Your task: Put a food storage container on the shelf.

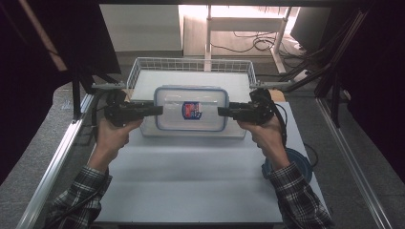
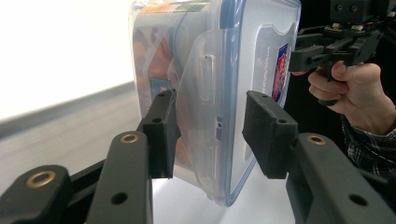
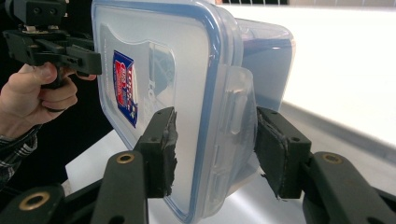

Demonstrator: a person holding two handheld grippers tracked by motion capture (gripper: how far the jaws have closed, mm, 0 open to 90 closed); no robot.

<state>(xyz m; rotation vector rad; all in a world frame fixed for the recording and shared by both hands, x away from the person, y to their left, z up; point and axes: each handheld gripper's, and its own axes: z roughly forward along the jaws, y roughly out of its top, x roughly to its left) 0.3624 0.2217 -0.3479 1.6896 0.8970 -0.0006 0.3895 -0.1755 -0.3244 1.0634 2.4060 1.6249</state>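
Wire basket [image 1: 143, 64] sits at the table's far edge; clear lidded container [image 1: 191, 109] hangs just in front of it. Left gripper [image 1: 157, 110] and right gripper [image 1: 222, 111] each clamp an end latch flap. Risk, judged: flaps flex or unlatch, uneven lift tilts container, it slips and drops.

Left hand-held gripper [image 1: 155, 110] and right hand-held gripper [image 1: 224, 111] level, pointing inward, jaws partly closed, facing each other

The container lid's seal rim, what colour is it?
Blue, on the container lid; clearest in the right gripper view.
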